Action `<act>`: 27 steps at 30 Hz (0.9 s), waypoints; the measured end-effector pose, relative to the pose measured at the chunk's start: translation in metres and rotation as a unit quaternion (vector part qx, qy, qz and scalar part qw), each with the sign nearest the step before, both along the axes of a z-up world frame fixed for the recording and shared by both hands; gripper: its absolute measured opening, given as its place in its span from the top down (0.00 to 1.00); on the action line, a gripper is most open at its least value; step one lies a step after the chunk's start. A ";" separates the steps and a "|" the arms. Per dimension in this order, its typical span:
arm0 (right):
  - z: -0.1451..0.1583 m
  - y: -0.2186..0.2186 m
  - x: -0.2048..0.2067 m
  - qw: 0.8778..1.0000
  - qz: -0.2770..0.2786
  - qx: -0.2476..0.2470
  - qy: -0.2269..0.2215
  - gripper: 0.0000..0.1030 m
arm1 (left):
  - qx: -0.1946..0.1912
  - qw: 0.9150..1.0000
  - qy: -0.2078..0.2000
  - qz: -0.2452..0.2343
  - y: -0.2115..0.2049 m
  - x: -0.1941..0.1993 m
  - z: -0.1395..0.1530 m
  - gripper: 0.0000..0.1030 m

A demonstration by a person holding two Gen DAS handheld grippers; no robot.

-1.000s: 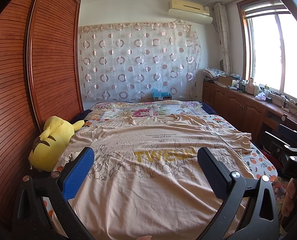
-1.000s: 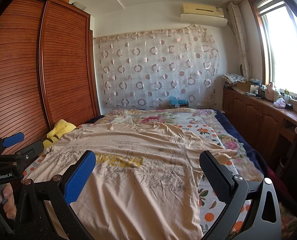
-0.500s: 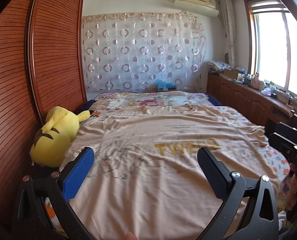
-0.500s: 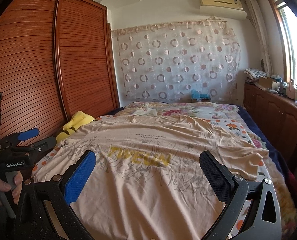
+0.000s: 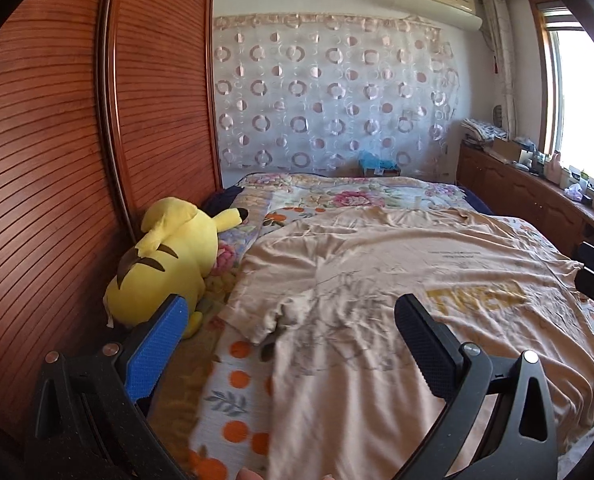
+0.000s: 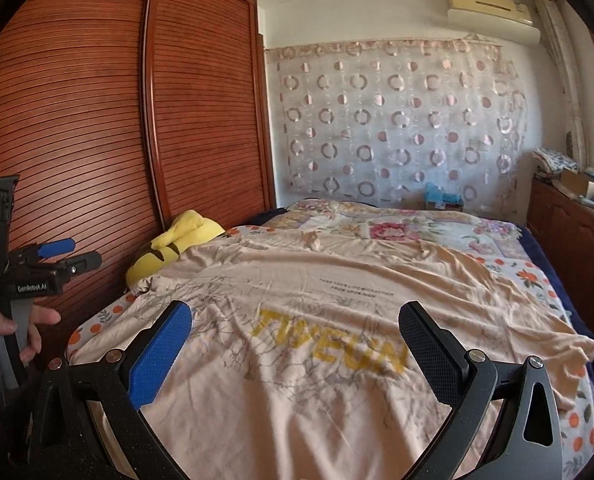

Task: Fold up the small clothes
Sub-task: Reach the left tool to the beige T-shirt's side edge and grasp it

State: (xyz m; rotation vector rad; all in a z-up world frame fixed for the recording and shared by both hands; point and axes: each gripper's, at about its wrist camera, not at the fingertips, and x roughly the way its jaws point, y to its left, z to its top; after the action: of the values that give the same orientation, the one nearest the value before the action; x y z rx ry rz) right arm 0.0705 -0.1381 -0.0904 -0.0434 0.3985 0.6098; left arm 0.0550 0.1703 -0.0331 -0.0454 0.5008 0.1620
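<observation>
A beige T-shirt [image 5: 397, 280] with yellow lettering lies spread flat on the bed; it also shows in the right wrist view [image 6: 337, 320]. My left gripper [image 5: 293, 320] is open and empty, held above the shirt's left sleeve [image 5: 257, 316] and left edge. My right gripper [image 6: 297, 328] is open and empty, held above the shirt's lower middle by the yellow lettering [image 6: 329, 344]. The left gripper also shows at the left edge of the right wrist view [image 6: 53, 256], beside the bed.
A yellow plush toy [image 5: 169, 264] lies at the bed's left edge against the brown wardrobe [image 5: 57, 160]. A floral quilt [image 5: 357, 192] covers the bed. A wooden sideboard [image 5: 537, 200] with clutter runs under the window at right.
Both views have swung to the left. The left gripper has moved from over the shirt's middle to over its left sleeve and edge. Both grippers stay open.
</observation>
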 end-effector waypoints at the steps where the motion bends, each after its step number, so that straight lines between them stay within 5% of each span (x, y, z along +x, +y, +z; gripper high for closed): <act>1: -0.002 0.002 0.007 1.000 0.007 -0.002 0.004 0.00 | -0.002 1.000 0.004 -0.001 0.009 0.004 -0.001 0.00; 15: -0.001 0.023 0.052 0.997 0.068 -0.032 0.021 0.00 | -0.020 0.995 0.092 -0.015 0.077 0.058 -0.037 0.00; 17: 0.000 0.026 0.057 0.996 0.074 -0.040 0.023 0.00 | -0.035 0.993 0.107 -0.027 0.082 0.068 -0.044 0.07; 27: 0.008 0.024 0.056 0.996 0.081 -0.040 0.027 0.00 | -0.148 0.965 0.201 -0.073 0.099 0.112 -0.080 0.21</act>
State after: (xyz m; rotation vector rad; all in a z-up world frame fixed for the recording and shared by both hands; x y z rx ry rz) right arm 0.1264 -0.1144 -0.0826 -0.1361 0.4753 0.7557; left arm 0.1665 0.2689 -0.1131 -0.2720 0.9294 -0.0529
